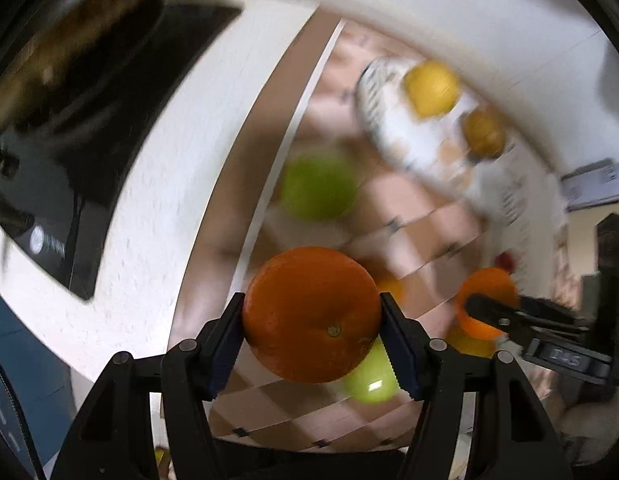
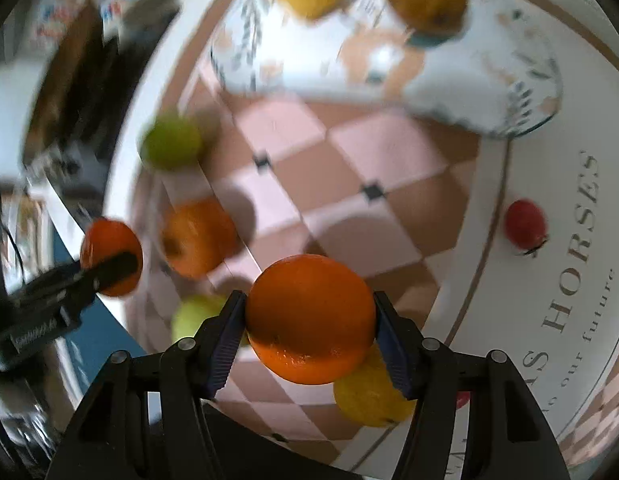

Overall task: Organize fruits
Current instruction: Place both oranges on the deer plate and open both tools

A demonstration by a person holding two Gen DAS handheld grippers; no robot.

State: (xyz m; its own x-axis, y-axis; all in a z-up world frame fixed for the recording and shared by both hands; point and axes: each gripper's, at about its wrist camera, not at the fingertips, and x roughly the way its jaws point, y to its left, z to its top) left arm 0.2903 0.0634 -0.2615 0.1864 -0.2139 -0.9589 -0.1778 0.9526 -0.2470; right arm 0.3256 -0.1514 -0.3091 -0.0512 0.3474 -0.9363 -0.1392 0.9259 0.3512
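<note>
Left wrist view first: the left gripper (image 1: 311, 322) is clamped on an orange (image 1: 311, 314), both pads pressed to its sides, and the fruit hangs clear above the checkered cloth (image 1: 413, 216). The gripper points steeply downward. Beneath it a green apple (image 1: 371, 376) peeks out from under the orange, another green apple (image 1: 318, 186) sits further up the cloth, and the patterned plate (image 1: 401, 136) beyond already carries a yellow fruit (image 1: 431, 88) and a brownish fruit (image 1: 485, 132). Off to the right, the right gripper (image 1: 489, 308) shows with a second orange (image 1: 487, 302) in its jaws.

Over to the right wrist view: the right gripper (image 2: 310, 322) is also clamped on its orange (image 2: 309, 318), lifted off the cloth (image 2: 349, 184) and aimed steeply down. A yellow fruit (image 2: 369, 400) lies below it, an orange-coloured apple (image 2: 197, 236) and a green apple (image 2: 171, 142) to the left, a small red fruit (image 2: 525, 229) out on the lettered border. The plate (image 2: 489, 92) sits ahead.

Looks like the carry stage, both oranges picked. Next, I'd say, each hand must travel to the plate and find a free spot between the fruits there before letting go, one at a time to avoid a clash.
</note>
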